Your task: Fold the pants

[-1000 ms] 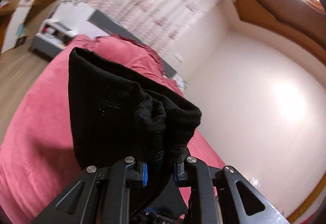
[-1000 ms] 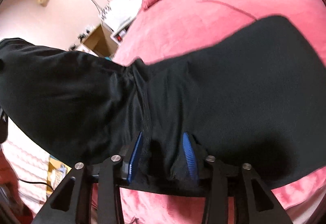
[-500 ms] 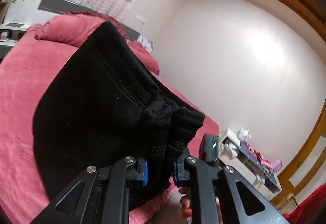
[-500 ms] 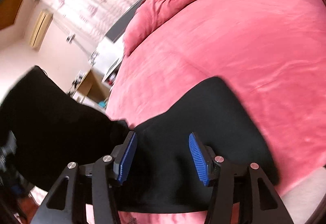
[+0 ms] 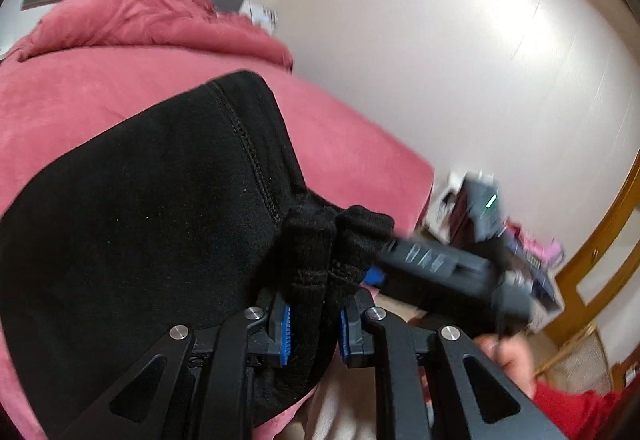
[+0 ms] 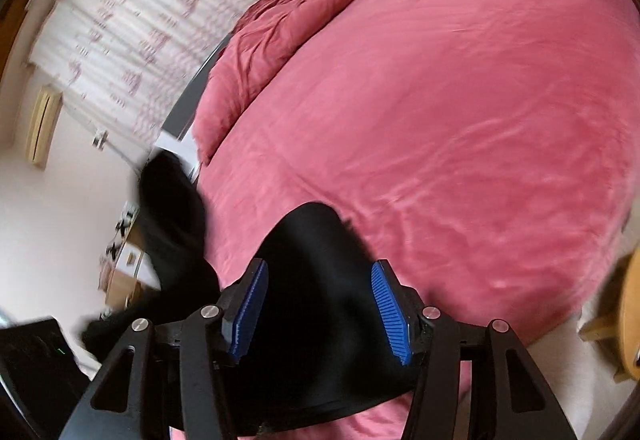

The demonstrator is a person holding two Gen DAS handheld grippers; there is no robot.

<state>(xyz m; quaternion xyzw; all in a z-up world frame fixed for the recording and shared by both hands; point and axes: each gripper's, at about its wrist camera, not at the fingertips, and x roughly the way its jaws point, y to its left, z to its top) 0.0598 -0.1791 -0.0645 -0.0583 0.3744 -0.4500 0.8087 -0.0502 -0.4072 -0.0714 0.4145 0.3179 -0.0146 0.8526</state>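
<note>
The black pants (image 5: 152, 224) lie partly on the pink bed (image 5: 80, 95). My left gripper (image 5: 314, 320) is shut on a bunched, ribbed black edge of the pants. In the left wrist view the right gripper's body (image 5: 436, 272) shows just past that bunch, blurred. In the right wrist view my right gripper (image 6: 320, 300) is open, its blue pads (image 6: 390, 308) spread over the pants (image 6: 316, 280) with nothing pinched. A raised part of the pants (image 6: 172, 215) hangs to the left.
A pink duvet (image 6: 288, 23) is heaped at the head of the bed (image 6: 460, 119). A cluttered side table (image 5: 532, 252) stands by the wall on the right. A wooden chair (image 6: 624, 320) is near the bed's corner. Curtains (image 6: 132, 39) cover the far window.
My right gripper has let go of the pants and opened. The left gripper has swung round, lowering the held fabric toward the bed, and the right gripper now shows close beside it.
</note>
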